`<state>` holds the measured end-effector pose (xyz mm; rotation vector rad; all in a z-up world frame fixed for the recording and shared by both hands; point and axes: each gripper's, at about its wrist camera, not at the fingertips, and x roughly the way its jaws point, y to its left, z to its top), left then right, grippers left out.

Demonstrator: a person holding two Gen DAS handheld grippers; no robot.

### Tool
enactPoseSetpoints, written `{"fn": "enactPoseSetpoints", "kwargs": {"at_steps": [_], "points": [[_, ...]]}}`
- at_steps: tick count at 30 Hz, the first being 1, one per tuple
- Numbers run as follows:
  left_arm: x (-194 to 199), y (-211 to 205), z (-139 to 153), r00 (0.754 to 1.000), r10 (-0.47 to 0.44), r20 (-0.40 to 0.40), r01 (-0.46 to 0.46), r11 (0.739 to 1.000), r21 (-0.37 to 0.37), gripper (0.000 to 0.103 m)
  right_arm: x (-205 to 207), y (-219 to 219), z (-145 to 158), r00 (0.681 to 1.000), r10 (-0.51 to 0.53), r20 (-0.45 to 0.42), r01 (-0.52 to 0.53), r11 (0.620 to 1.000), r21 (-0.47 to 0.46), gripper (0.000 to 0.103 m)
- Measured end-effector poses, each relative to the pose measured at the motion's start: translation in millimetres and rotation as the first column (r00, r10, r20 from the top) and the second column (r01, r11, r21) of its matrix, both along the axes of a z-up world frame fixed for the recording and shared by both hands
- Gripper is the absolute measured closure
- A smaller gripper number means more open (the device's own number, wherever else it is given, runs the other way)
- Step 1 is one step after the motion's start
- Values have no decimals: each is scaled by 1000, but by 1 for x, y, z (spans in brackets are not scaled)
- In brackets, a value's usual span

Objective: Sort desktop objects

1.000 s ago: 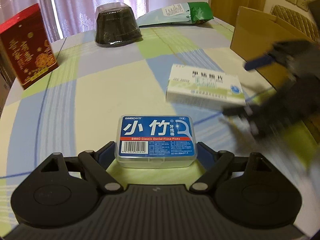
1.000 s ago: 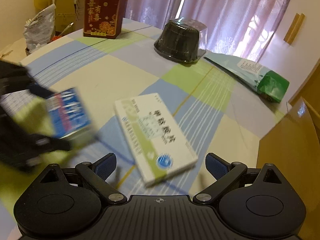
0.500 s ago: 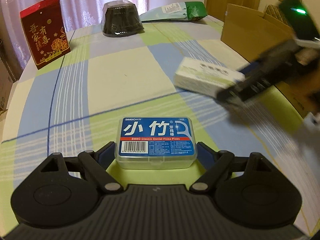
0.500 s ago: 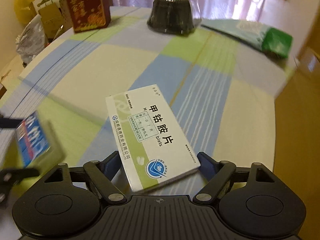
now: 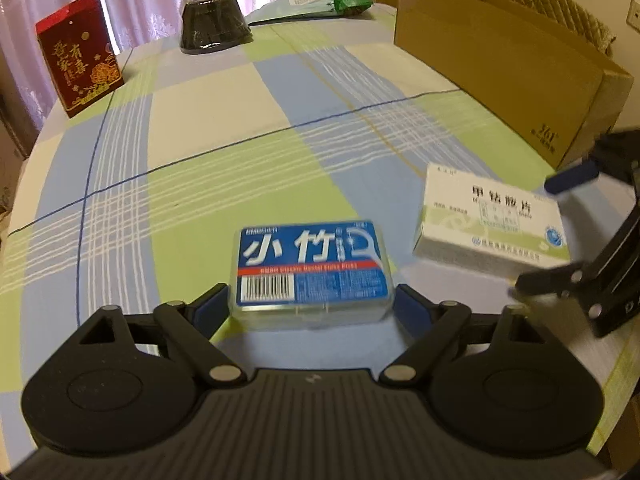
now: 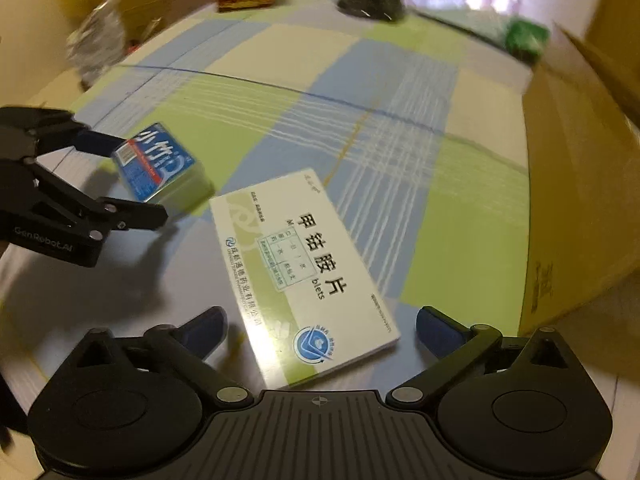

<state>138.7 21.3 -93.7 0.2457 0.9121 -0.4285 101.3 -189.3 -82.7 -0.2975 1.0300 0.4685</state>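
Both boxes have swung toward the cardboard carton since a moment ago — it now stands close ahead of my right fingers, where before it sat off at the edge. My left gripper reaches forward level over the checked tablecloth, its blue pads pinching the floss pick box by its two short sides; the box lies flat between them, blue label up, barcode nearest me. My right gripper points forward too, tilted slightly down, with the medicine carton lying lengthwise between its fingers. That carton is white and green, printed face up, its near end angled to the right. Whether the right pads actually press its edges I cannot tell — a gap shows on both sides. Seen from my left fingers, the medicine carton floats just to the right of the floss pick box, apart from it.
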Motion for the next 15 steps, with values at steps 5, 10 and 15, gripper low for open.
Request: {"fn": "enactPoseSetpoints", "kwargs": {"at_steps": [5, 10, 15], "points": [[5, -3, 1, 999, 26, 22, -27, 1000, 14, 12, 7, 3, 1, 986, 154, 63, -153, 988, -20, 0], [12, -6, 1, 999, 33, 14, -33, 999, 16, 13, 18, 9, -4, 970, 235, 64, -235, 972, -4, 0], [17, -8, 1, 999, 35, 4, -35, 999, 21, 18, 19, 13, -12, 957, 288, 32, -289, 957, 5, 26]]}}
